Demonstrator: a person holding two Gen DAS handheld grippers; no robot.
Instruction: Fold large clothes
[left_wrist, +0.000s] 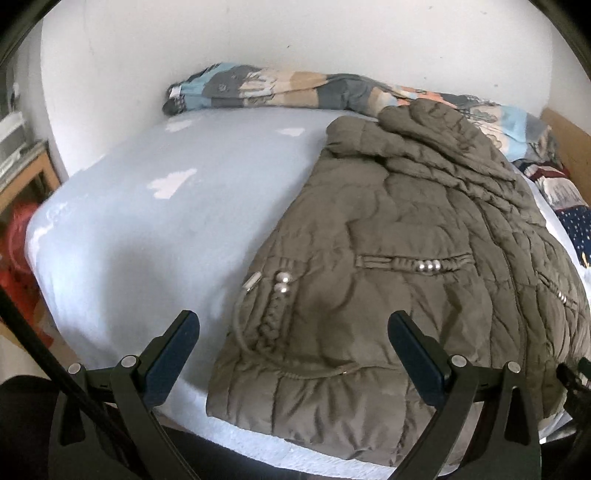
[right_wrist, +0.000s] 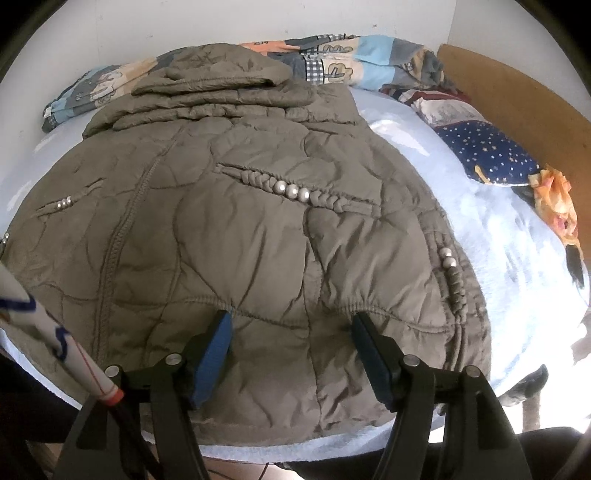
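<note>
An olive quilted jacket (left_wrist: 399, 258) lies spread on a pale blue bed (left_wrist: 147, 206), hem toward me, hood at the far end. It also fills the right wrist view (right_wrist: 236, 221), with silver beads on braided pocket trims. My left gripper (left_wrist: 291, 325) is open and empty, held over the jacket's left hem edge. My right gripper (right_wrist: 291, 325) is open and empty, held just above the jacket's hem at its right half, fingers either side of a gathered seam.
A patchwork quilt (left_wrist: 280, 86) lies bunched along the far wall. Pillows (right_wrist: 491, 151) and an orange cloth (right_wrist: 554, 199) sit at the right by a wooden headboard (right_wrist: 517, 96). A wooden shelf (left_wrist: 26, 166) and red item stand left of the bed.
</note>
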